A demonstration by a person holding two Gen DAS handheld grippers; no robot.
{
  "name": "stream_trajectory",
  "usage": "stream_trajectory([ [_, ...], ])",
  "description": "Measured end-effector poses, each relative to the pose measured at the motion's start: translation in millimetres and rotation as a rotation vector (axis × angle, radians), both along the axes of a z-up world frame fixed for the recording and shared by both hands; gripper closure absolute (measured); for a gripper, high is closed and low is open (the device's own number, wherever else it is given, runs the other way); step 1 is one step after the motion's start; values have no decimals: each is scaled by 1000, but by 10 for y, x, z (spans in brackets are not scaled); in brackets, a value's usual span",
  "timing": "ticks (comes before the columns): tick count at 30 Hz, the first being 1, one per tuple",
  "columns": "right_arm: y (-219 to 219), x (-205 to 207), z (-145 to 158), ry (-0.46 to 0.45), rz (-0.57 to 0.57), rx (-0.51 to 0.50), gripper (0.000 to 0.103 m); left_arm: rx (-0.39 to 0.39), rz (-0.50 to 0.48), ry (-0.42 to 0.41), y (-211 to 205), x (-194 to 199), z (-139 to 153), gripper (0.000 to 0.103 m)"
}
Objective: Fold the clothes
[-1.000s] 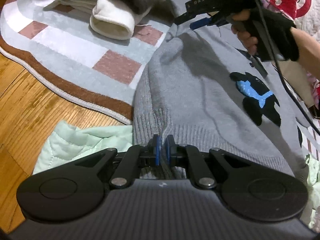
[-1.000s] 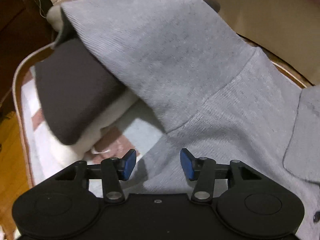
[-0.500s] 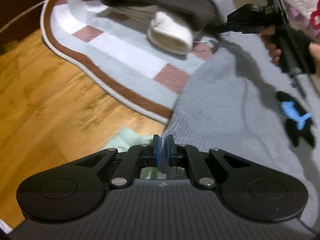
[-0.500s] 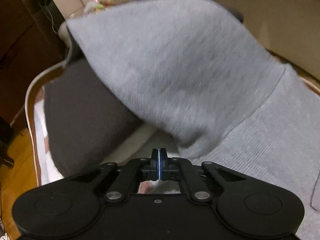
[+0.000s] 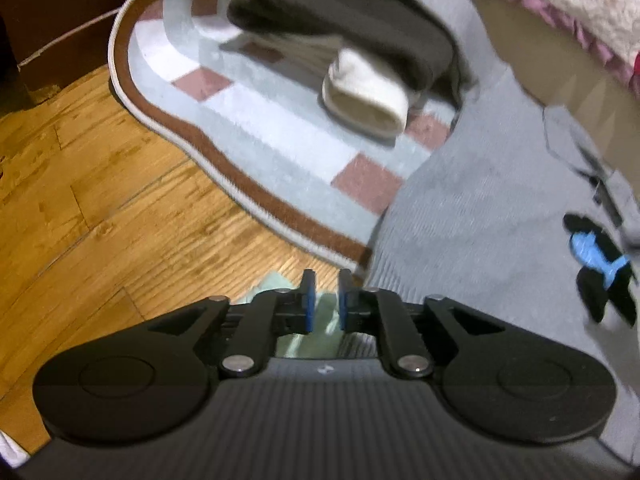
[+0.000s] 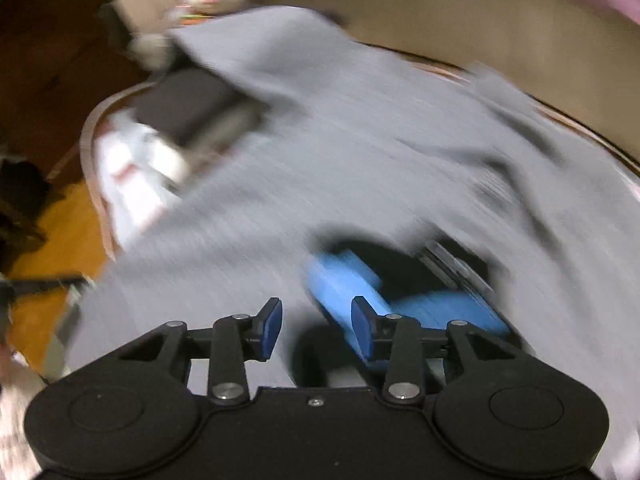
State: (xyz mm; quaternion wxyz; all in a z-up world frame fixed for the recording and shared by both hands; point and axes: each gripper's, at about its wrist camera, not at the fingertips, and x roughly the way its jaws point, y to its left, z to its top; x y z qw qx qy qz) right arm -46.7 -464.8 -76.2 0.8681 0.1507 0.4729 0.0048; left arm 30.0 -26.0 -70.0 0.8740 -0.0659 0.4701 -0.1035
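Both jaws opening (nothing between); grey sweater (image 6: 360,168) lies below, w/ left gripper (image 5: 324,300) at its hem.

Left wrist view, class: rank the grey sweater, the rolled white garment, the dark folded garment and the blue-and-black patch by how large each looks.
1. grey sweater, largest.
2. dark folded garment.
3. rolled white garment.
4. blue-and-black patch, about like the roll; being nearer the camera, unsure.

The left claw (image 5: 324,294), jaws opening and empty, hovers beside the grey sweater (image 5: 480,216).
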Motion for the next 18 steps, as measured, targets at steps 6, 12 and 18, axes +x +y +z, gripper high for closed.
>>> stream_trajectory([
  [6, -450, -1140, -23, 97, -189, 2, 51, -141, 35, 53, 147, 37, 19, 72],
  [12, -545, -1940, -222, 121, -254, 273, 49, -19, -203, 42, -414, -95, 264, 71],
  [18, -297, -2106, -357, 172, -171, 344, 44, -82, -497, -2, -1358, -256, 690, 59],
])
